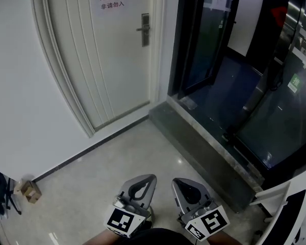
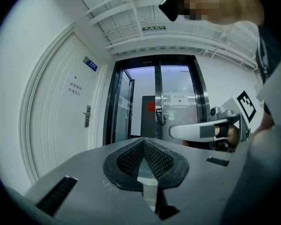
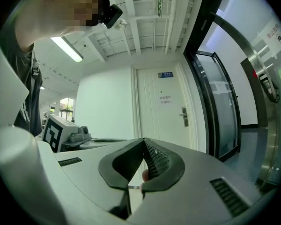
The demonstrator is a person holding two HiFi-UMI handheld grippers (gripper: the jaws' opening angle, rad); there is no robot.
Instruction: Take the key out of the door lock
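Observation:
A white door [image 1: 112,50] stands across the floor, with a metal lock plate and handle [image 1: 145,29] on its right side. The same lock shows small in the left gripper view [image 2: 87,116] and the right gripper view [image 3: 184,116]. No key can be made out at this distance. My left gripper [image 1: 151,179] and right gripper [image 1: 177,182] are held low and side by side near my body, far from the door. Each has its jaws shut, left [image 2: 144,140] and right [image 3: 144,140], with no key visible at the tips.
A paper sign [image 1: 112,3] hangs on the door. Dark glass doors [image 1: 234,60] fill the right side behind a raised stone threshold [image 1: 204,142]. A small cardboard box [image 1: 30,191] sits by the left wall. A white object [image 1: 283,208] stands at the bottom right.

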